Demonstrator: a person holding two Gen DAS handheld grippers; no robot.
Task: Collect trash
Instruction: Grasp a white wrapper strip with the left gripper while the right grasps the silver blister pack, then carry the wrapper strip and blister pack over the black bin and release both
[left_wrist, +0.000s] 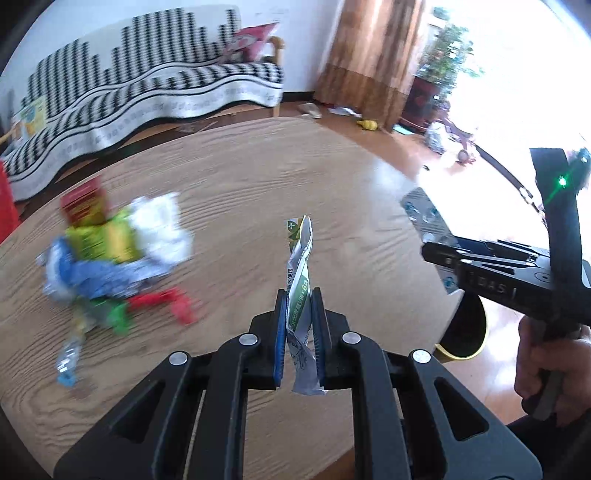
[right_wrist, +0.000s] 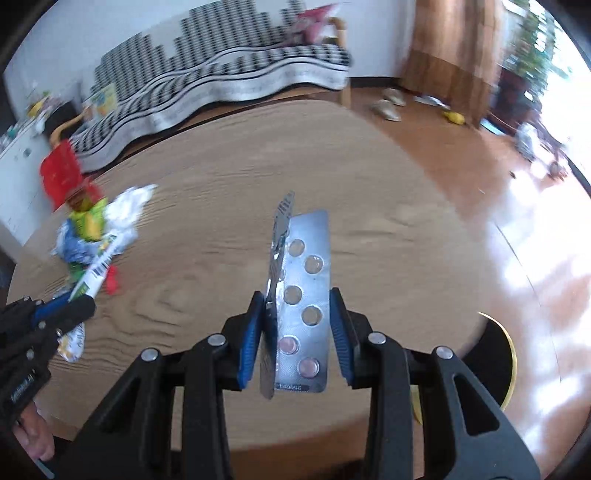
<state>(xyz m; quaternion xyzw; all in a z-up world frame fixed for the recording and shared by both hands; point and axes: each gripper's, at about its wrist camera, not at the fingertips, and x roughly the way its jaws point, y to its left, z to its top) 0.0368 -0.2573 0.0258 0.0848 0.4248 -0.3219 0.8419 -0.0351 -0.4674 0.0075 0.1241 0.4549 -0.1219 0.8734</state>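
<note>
My left gripper (left_wrist: 299, 295) is shut on a green-and-white sachet (left_wrist: 300, 254) that stands up between its blue pads above the round wooden table (left_wrist: 258, 177). My right gripper (right_wrist: 297, 295) is shut on two silver blister packs (right_wrist: 308, 280), one flat to the camera and one edge-on. The left wrist view shows the right gripper (left_wrist: 434, 253) at the right edge, with the blister packs (left_wrist: 424, 214) sticking out of it. In the right wrist view, the left gripper (right_wrist: 74, 310) with its sachet (right_wrist: 98, 271) is at the left. A blurred pile of colourful wrappers (left_wrist: 110, 251) (right_wrist: 92, 229) lies on the table's left side.
A black bin with a yellow rim (left_wrist: 461, 332) (right_wrist: 495, 358) stands on the floor by the table's right edge. Behind the table is a sofa with a black-and-white cover (left_wrist: 147, 85). A person's hand (left_wrist: 546, 354) holds the right gripper's handle. Small items litter the floor near the curtain (left_wrist: 369, 62).
</note>
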